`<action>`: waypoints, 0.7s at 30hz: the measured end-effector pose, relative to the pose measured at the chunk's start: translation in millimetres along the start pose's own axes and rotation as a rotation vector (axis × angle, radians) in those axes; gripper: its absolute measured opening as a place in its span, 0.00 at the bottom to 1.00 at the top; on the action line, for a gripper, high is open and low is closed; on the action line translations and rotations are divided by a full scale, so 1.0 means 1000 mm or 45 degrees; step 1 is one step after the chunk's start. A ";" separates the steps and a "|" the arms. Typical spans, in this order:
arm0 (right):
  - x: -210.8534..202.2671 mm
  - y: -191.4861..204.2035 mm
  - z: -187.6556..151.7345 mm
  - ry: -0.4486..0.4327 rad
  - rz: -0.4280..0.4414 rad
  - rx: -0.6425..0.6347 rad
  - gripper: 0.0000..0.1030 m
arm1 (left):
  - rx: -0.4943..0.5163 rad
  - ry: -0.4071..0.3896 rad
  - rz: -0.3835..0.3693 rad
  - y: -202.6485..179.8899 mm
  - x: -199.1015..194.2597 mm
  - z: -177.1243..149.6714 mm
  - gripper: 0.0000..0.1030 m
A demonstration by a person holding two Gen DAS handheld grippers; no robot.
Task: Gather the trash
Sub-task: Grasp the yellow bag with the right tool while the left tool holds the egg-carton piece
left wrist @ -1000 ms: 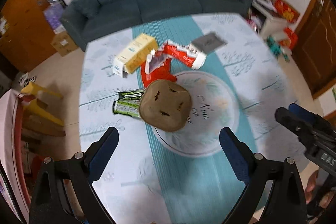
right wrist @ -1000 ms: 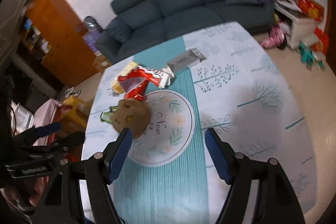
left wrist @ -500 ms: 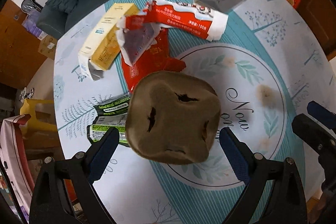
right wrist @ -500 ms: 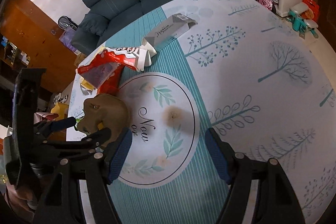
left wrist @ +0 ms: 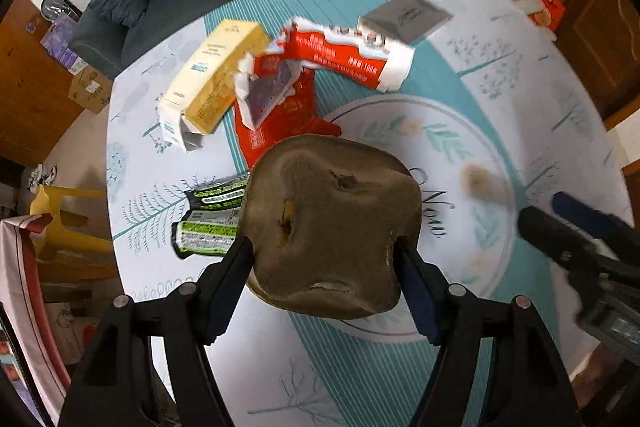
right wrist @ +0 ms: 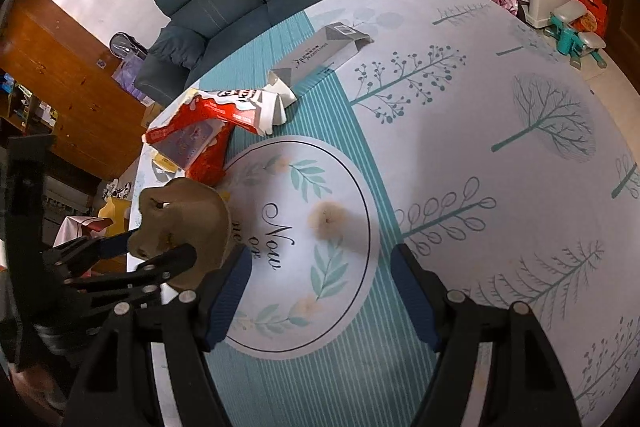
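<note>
We are pinching the brown crumpled paper bag (left wrist: 332, 227) by its sides with the left hand-held gripper (left wrist: 324, 259), near the red wrapper (left wrist: 288, 123); it seems light and soft. The right hand-held gripper (right wrist: 320, 291) is staying spread.

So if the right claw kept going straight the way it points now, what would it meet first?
Probably the tablecloth itself: between the open right claw lies only the printed wreath circle, with a small brownish smudge ahead. The gray box lies farther on; depth is unclear.
</note>
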State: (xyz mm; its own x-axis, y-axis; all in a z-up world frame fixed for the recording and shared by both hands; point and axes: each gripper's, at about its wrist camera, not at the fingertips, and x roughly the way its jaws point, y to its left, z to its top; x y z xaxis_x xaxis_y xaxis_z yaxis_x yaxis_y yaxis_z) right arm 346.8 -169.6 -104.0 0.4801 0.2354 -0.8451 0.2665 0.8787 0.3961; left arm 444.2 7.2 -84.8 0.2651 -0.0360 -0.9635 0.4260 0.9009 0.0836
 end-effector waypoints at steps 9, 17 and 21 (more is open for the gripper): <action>-0.005 0.013 -0.004 0.004 0.043 -0.053 0.70 | -0.101 -0.130 -0.049 0.016 -0.063 -0.020 0.68; -0.001 0.039 -0.006 0.040 0.090 -0.168 0.70 | -0.295 -0.175 -0.036 0.059 -0.087 -0.055 0.68; 0.005 0.059 -0.006 0.055 0.112 -0.253 0.70 | -0.381 -0.163 -0.003 0.083 -0.081 -0.073 0.68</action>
State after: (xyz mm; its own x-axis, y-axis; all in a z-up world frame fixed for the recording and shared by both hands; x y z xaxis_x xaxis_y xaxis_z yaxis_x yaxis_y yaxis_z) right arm 359.8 -113.8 -86.5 0.4567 0.3289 -0.8266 0.0527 0.9175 0.3942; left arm 394.5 116.6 -18.0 0.3788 -0.0754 -0.9224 0.1589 0.9872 -0.0155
